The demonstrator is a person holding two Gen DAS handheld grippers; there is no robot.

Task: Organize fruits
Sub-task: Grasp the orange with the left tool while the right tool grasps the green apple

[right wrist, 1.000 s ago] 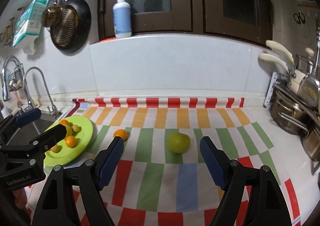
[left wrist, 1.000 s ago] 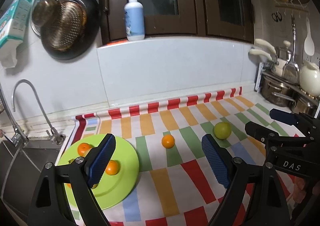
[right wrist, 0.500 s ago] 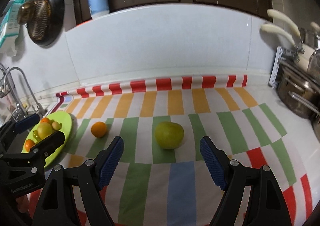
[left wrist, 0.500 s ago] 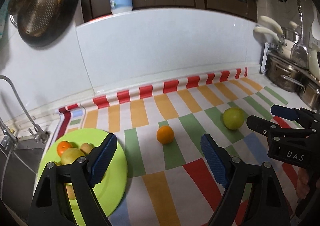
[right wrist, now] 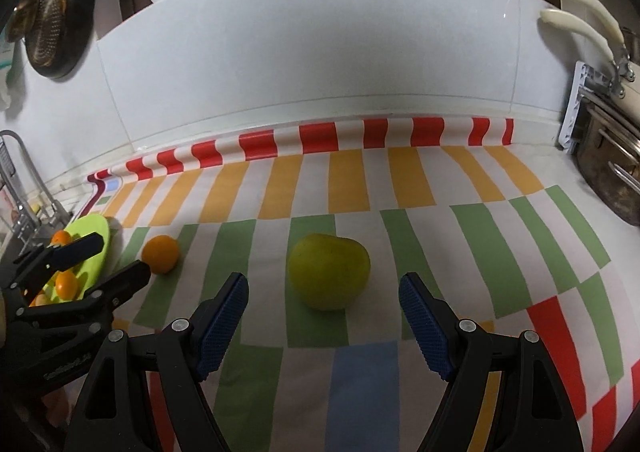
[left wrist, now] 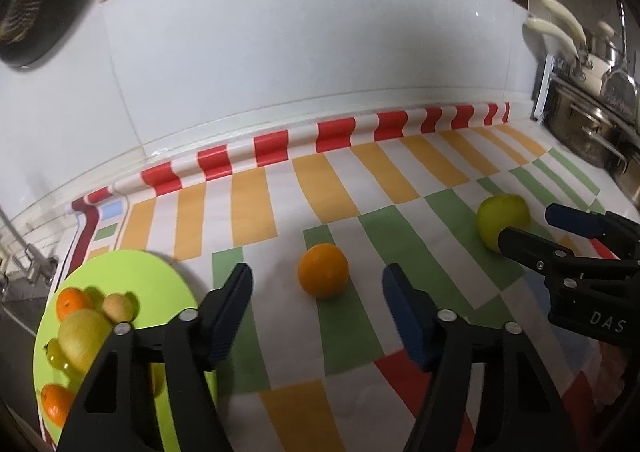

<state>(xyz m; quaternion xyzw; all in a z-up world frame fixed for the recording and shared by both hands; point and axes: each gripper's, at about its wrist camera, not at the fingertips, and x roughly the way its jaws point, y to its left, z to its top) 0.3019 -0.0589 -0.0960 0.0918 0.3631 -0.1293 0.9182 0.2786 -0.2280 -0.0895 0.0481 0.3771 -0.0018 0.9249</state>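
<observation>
Fingers of the left gripper are closing, short of the orange lying between and just beyond them; right gripper fingers spread, green apple between their tips, untouched. Glossy striped cloth covers the counter, its red-banded back edge curling up a white tiled wall. Apple mid-cloth, rounded, lopsided, axis unclear. Lime plate at left edge holds small round fruit.
</observation>
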